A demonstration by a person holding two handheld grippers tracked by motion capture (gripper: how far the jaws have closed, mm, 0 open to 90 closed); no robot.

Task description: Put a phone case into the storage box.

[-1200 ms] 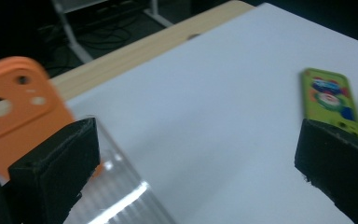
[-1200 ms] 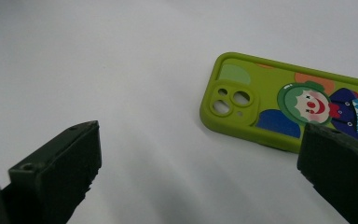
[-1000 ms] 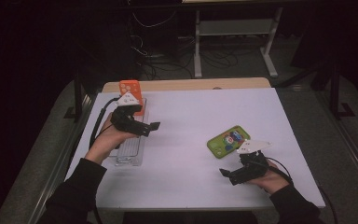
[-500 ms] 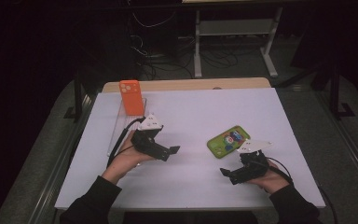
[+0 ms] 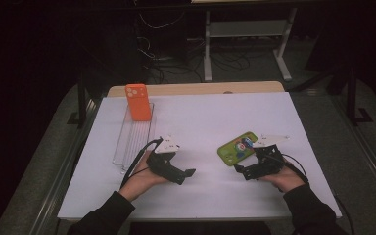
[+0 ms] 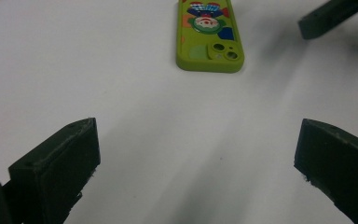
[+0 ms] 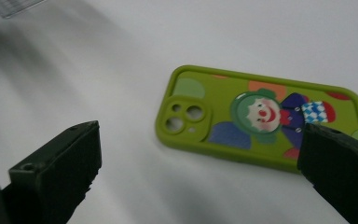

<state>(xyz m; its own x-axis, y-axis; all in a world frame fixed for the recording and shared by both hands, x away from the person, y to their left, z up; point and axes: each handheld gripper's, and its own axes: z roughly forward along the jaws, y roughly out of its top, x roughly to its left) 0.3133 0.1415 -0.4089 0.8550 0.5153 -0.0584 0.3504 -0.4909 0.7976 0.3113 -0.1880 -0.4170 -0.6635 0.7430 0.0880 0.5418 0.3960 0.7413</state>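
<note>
Left gripper [image 5: 188,174]: it has come away from the clear rack and now sits low over the white table [image 5: 210,122], near the front edge — its jaws are spread wide with nothing between them, and they face across toward the green case.

Orange phone case [image 5: 137,102]: standing upright at the far end of the clear rack [image 5: 132,139], well apart from both grippers. It looks parked, so that part of the work seems finished.

Green phone case [image 7: 261,116]: lying flat on the table, clown picture and camera holes facing up, just beside the right gripper. The left gripper view has it straight ahead [image 6: 209,35], some way off.

Right gripper [image 5: 240,170]: in much the same place as a second ago — jaws wide apart, empty, one tip near the case's edge in its own view.

Meaning: my guess is the green case is next for the rack, and either hand could take it.
</note>
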